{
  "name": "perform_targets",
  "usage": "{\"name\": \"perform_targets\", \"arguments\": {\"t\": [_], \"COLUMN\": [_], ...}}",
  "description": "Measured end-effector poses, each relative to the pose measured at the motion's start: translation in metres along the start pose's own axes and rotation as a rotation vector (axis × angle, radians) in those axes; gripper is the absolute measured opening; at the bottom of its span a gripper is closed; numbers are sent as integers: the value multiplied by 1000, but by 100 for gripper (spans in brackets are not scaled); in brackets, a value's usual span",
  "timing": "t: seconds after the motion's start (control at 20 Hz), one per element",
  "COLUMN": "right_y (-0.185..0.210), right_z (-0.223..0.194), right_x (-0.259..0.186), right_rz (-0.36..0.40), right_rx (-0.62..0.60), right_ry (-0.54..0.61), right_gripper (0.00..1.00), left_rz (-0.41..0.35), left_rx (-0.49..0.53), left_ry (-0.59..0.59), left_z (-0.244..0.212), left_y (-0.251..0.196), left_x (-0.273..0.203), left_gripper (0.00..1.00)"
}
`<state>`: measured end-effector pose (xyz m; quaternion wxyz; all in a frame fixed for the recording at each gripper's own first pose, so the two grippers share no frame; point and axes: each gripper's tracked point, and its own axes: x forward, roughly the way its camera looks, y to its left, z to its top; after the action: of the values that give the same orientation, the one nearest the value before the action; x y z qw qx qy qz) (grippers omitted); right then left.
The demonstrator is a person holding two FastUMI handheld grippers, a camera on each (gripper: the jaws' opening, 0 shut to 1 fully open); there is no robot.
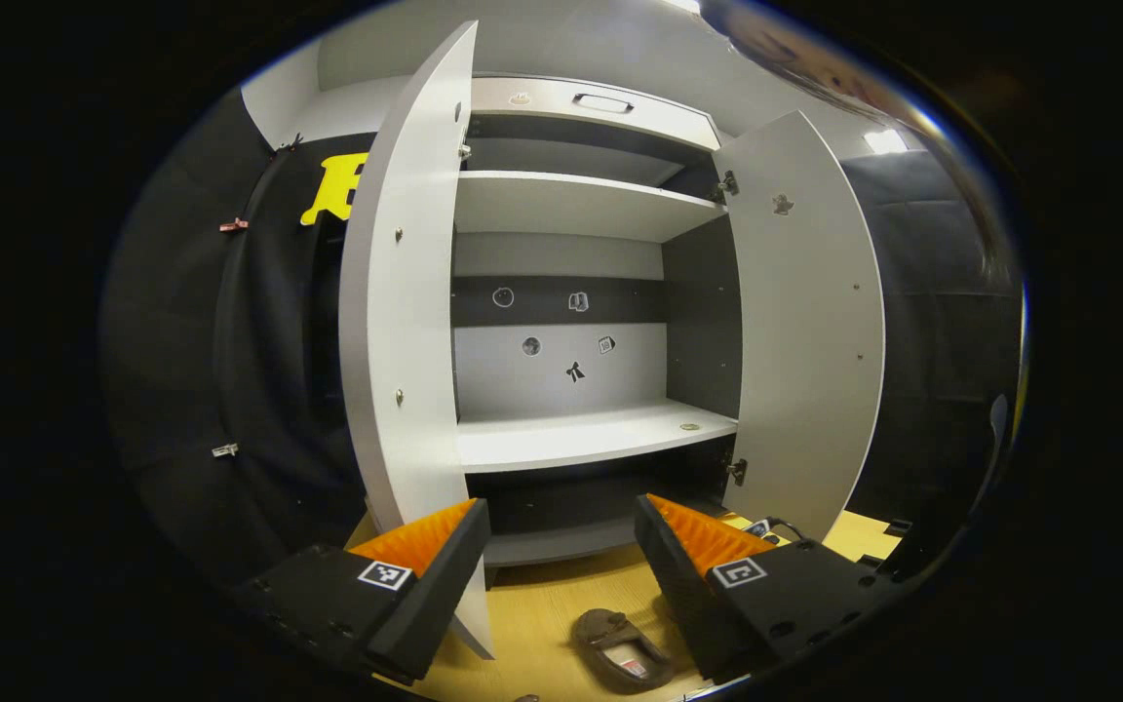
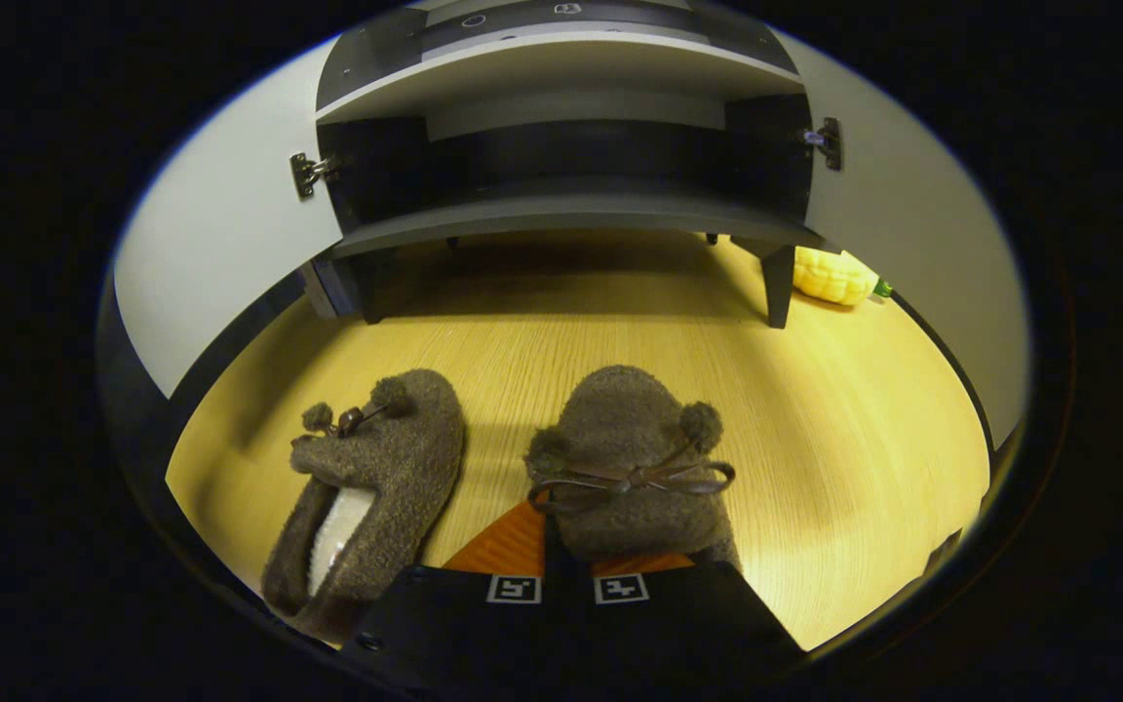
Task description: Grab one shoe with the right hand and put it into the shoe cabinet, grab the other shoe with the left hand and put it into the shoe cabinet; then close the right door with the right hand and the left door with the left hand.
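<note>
While both doors of the tall grey wooden shoe cabinet (image 1: 561, 292) stand open, the right gripper (image 2: 566, 561) is pinched on the heel of one fluffy brown slipper (image 2: 625, 458) on the yellow wooden floor (image 2: 815, 439); next, I think, lifting it onto a shelf. The left gripper (image 1: 561, 546) waits wide apart, the other slipper (image 2: 367, 487) lies beside. No readable writing

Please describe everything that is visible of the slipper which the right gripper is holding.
The held slipper is brown and fuzzy, like fleece, with two pompoms and a thin dark bow across its top. Its toe points toward the shoe cabinet. It sits on the wooden floor, beside the other slipper without touching it. The right gripper looks closed on its rear edge.
</note>
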<state>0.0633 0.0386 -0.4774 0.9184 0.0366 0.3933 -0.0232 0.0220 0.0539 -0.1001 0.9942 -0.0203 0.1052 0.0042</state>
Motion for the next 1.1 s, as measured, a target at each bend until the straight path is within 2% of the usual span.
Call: {"name": "perform_targets", "arguments": {"t": [0.2, 0.45, 0.8, 1.1], "right_y": [0, -6, -17, -14], "right_z": [5, 46, 166, 277], "right_x": [-12, -53, -133, -159], "right_rz": [8, 20, 3, 1], "right_rx": [-35, -11, -52, -88], "right_ry": [-4, -45, -172, -290], "right_gripper": [5, 5, 5, 5], "left_rz": [-7, -43, -115, -145], "left_rx": [-9, -34, -99, -178], "left_ry": [-4, -14, -1, 44], "left_z": [1, 5, 6, -11], "left_y": [-3, -13, -28, -34], "left_x": [-4, -8, -21, -38], "left_gripper": [95, 95, 96, 94]}}
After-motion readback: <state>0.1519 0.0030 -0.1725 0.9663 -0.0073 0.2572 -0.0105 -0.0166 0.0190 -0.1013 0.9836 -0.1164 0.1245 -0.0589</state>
